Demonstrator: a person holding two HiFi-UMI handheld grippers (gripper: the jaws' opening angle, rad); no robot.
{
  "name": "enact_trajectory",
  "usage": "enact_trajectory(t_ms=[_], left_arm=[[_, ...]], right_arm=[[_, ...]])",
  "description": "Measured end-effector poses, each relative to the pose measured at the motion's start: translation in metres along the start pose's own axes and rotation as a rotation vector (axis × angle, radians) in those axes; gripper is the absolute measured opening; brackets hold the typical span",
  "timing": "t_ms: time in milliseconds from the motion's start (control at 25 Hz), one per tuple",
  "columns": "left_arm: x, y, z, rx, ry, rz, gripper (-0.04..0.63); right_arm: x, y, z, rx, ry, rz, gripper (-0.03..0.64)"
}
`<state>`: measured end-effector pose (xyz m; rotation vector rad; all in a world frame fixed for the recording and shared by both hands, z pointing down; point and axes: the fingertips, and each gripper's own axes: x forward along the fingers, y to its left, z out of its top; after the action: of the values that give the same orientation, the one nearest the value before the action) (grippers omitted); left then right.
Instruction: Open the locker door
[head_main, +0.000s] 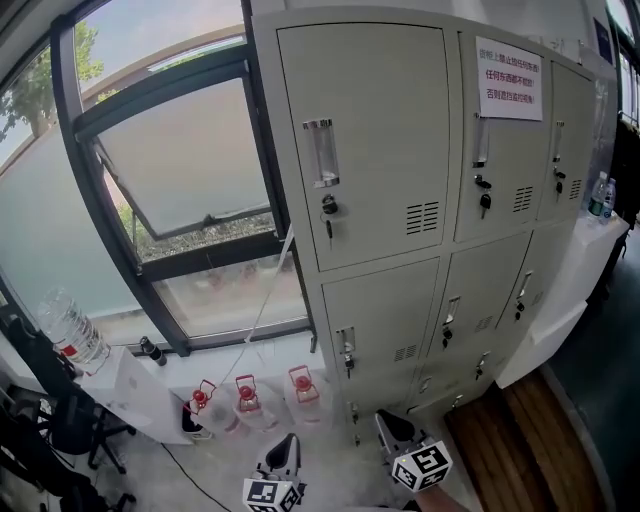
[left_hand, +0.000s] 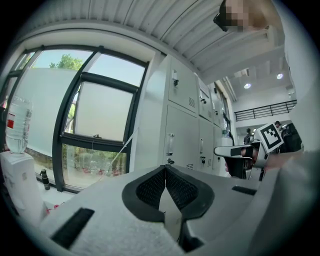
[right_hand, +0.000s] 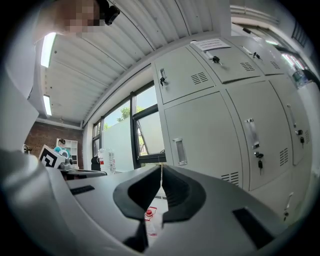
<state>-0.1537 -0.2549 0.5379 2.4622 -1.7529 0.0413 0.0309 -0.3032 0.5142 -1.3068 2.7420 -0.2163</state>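
The grey locker bank stands ahead with every door closed. Its top-left door has a clear handle and a key in the lock; other doors carry keys too. My left gripper and right gripper sit low in the head view, short of the bottom row and apart from the lockers. In the left gripper view the left gripper is shut with nothing held, and the lockers lie ahead to the right. The right gripper is likewise shut on nothing, beside locker doors.
A large window fills the left wall. Three red-capped water jugs stand on the floor below it. A bottle rests on a white stand, near a black chair. A white counter with bottles adjoins the lockers' right side.
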Motion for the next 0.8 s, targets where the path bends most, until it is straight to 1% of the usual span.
enact_trajectory(t_ms=[160,280,320,360,400,480,600,800], left_arm=[[-0.004,0.02,-0.003,0.0,-0.009,0.003,0.011],[-0.008,0.029,-0.007,-0.015,-0.006,0.005,0.011],[-0.01,0.033,-0.008,-0.018,-0.001,0.004,0.011],[-0.012,0.036,-0.01,-0.018,0.004,0.004,0.011],[-0.014,0.039,-0.011,-0.015,0.008,0.003,0.011],[-0.016,0.044,-0.012,-0.01,0.014,0.0,0.011],[-0.021,0.05,-0.014,-0.005,0.021,0.01,0.011],[-0.031,0.065,-0.016,-0.022,0.019,0.075,0.011]], right_arm=[[0.021,0.013,0.0,-0.01,0.003,0.035,0.015],[0.034,0.017,0.0,-0.03,0.009,0.032,0.02],[0.04,0.018,-0.001,-0.035,0.015,0.031,0.062],[0.047,0.019,-0.003,-0.035,0.023,0.031,0.149],[0.053,0.018,-0.004,-0.037,0.031,0.03,0.196],[0.065,0.016,-0.005,-0.056,0.041,0.026,0.202],[0.084,0.009,-0.004,-0.112,0.044,0.017,0.202],[0.126,-0.008,0.0,-0.14,0.038,0.022,0.202]])
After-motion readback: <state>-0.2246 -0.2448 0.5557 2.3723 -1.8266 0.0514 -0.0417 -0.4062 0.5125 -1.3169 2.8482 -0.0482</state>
